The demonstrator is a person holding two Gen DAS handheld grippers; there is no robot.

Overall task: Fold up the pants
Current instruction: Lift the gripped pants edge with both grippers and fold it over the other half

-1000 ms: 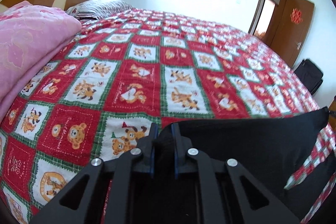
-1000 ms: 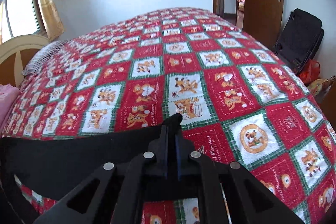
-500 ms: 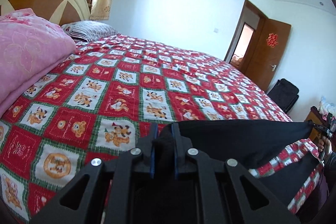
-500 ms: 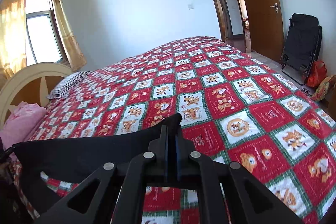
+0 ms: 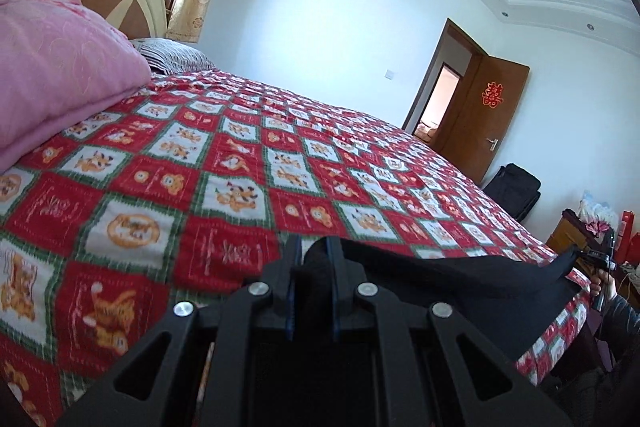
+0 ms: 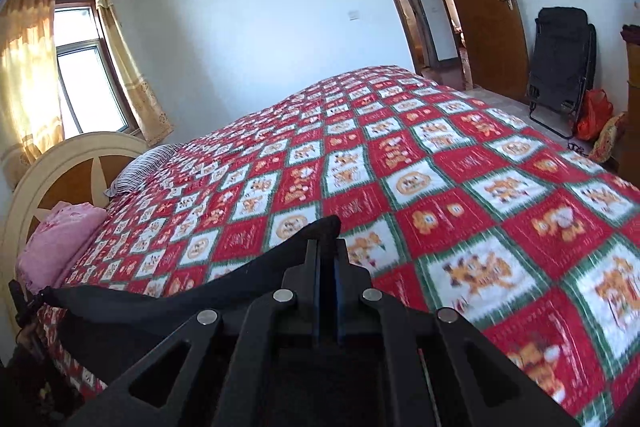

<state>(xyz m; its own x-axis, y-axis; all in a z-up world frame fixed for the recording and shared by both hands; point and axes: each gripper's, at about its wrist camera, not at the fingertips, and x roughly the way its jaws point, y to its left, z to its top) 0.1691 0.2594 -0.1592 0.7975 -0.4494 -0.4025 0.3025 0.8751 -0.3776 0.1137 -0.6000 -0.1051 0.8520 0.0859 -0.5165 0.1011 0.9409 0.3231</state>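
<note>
Black pants (image 5: 460,279) stretched sideways between left gripper (image 5: 312,259) and right gripper (image 6: 328,255), each clamped on an end, above the patchwork bedspread (image 5: 240,167).

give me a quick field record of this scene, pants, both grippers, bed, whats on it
garment: black fabric pants, stretched between both grippers over the near edge of the bed
left gripper: shut on pants
right gripper: shut on pants
surface: red, white and green checked cartoon bedspread
on bed: folded pink quilt, striped pillow
fold: not yet made
</note>
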